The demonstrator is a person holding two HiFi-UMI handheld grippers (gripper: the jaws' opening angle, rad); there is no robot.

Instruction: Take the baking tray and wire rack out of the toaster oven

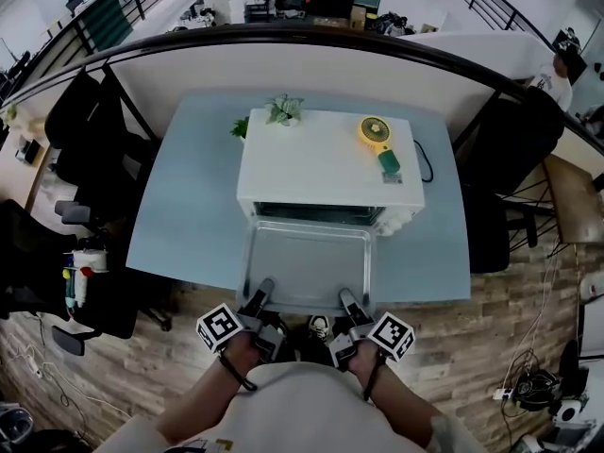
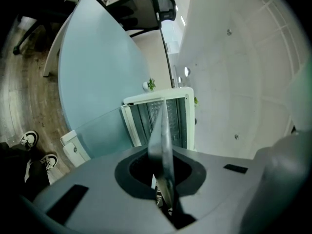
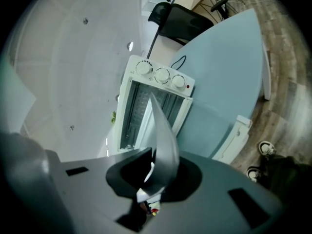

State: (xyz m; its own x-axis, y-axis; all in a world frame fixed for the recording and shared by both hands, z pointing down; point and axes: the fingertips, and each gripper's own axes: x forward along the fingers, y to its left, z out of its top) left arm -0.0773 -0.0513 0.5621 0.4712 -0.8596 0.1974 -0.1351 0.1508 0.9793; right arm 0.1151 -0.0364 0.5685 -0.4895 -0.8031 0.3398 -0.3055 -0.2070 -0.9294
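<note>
A white toaster oven point(image 1: 330, 163) stands on a pale blue table point(image 1: 189, 206) with its door down. A grey baking tray point(image 1: 307, 262) sticks out of the oven mouth towards me, over the lowered door. My left gripper point(image 1: 262, 295) is shut on the tray's near rim at its left, and my right gripper point(image 1: 347, 302) is shut on the same rim at its right. In the left gripper view the tray point(image 2: 163, 135) runs edge-on into the left gripper point(image 2: 165, 179). The right gripper view shows the tray point(image 3: 163, 135) edge-on in the right gripper point(image 3: 157, 174). Wire bars point(image 3: 136, 112) show inside the oven.
A yellow hand fan point(image 1: 377, 138) and a small plant point(image 1: 283, 109) rest on the oven top. The glass door's white handle point(image 3: 235, 134) hangs past the table's front edge. Black office chairs point(image 1: 80, 130) stand at the left. A dark cable point(image 1: 425, 163) lies right of the oven.
</note>
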